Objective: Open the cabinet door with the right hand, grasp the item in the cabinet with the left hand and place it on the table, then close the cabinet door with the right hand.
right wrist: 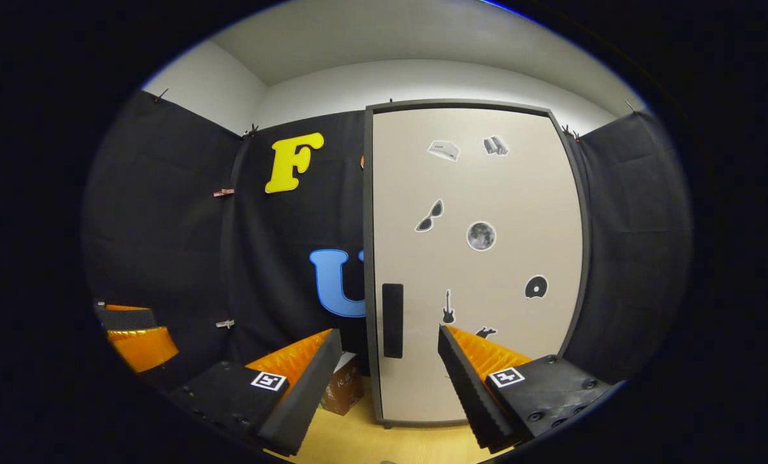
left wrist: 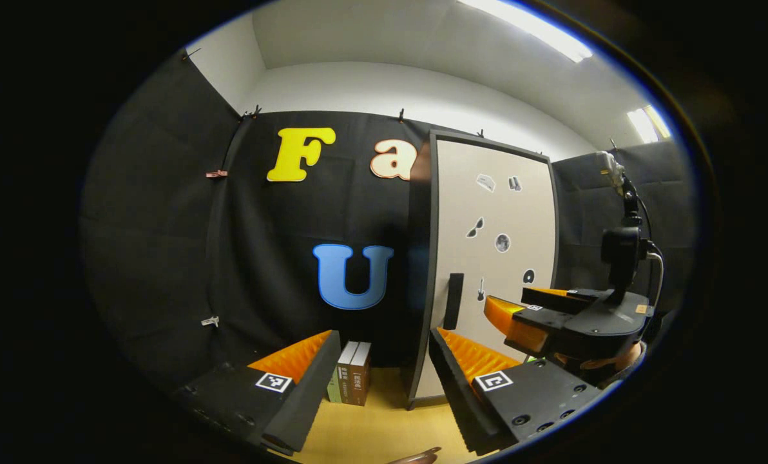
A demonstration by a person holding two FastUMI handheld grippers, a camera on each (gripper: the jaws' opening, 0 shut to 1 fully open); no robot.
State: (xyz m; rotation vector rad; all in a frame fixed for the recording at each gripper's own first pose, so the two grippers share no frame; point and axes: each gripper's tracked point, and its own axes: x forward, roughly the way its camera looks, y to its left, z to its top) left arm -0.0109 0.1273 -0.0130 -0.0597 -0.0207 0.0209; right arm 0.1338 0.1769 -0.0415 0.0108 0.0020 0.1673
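While both grippers hang open, boxes (left wrist: 350,381) stand left of the shut cabinet door (right wrist: 474,258).

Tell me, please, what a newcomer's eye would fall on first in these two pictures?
Most likely the tall pale cabinet door, shut, dotted with small stickers, with a dark handle near its left edge; in the right gripper view it stands straight ahead of the open right gripper. Next, in the left gripper view, the boxes standing on the wooden table left of the cabinet, between the fingers of the open left gripper.
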